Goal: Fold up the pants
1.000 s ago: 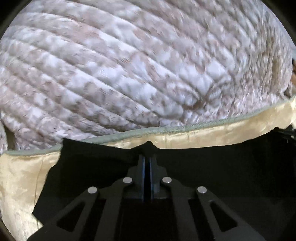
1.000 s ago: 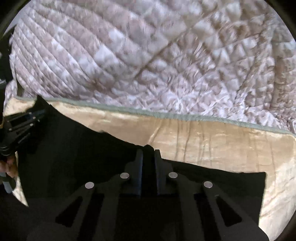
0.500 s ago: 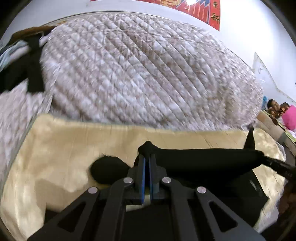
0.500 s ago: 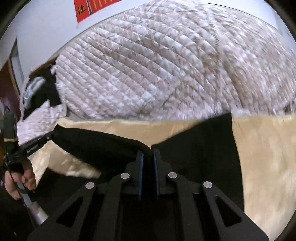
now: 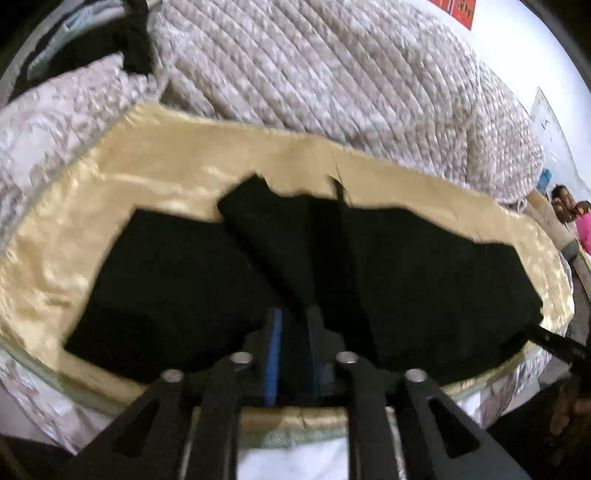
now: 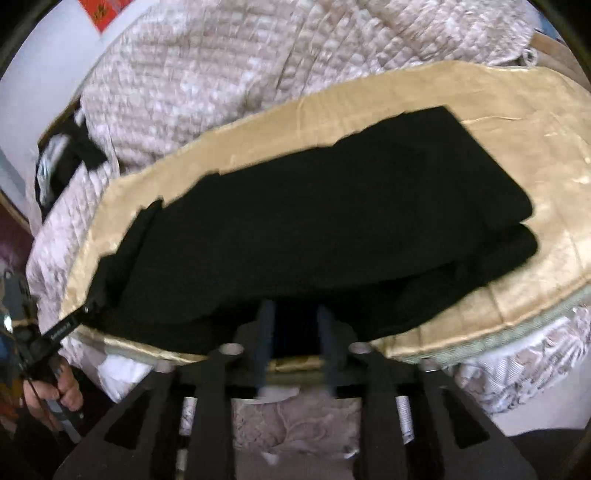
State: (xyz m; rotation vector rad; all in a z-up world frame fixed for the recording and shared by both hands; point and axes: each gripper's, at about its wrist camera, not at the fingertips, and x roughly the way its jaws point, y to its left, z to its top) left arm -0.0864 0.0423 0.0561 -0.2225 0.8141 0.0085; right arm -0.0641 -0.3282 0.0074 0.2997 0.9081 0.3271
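The black pants lie folded over on a golden satin cloth at the bed's near edge. In the left wrist view my left gripper sits at the pants' near edge, jaws a little apart with blue pads showing and nothing held. In the right wrist view the pants lie doubled, one layer over another. My right gripper is open at their near edge, empty. The left gripper also shows at the far left, held by a hand.
A quilted pink-white bedspread rises behind the golden cloth. Dark clothing lies at the far left. A white wall with a red poster stands behind. The bed's edge drops off just in front.
Both grippers were shut on the pants, lifted and carried them back toward the near edge. Now both have opened, let go and drawn back; the pants lie folded.
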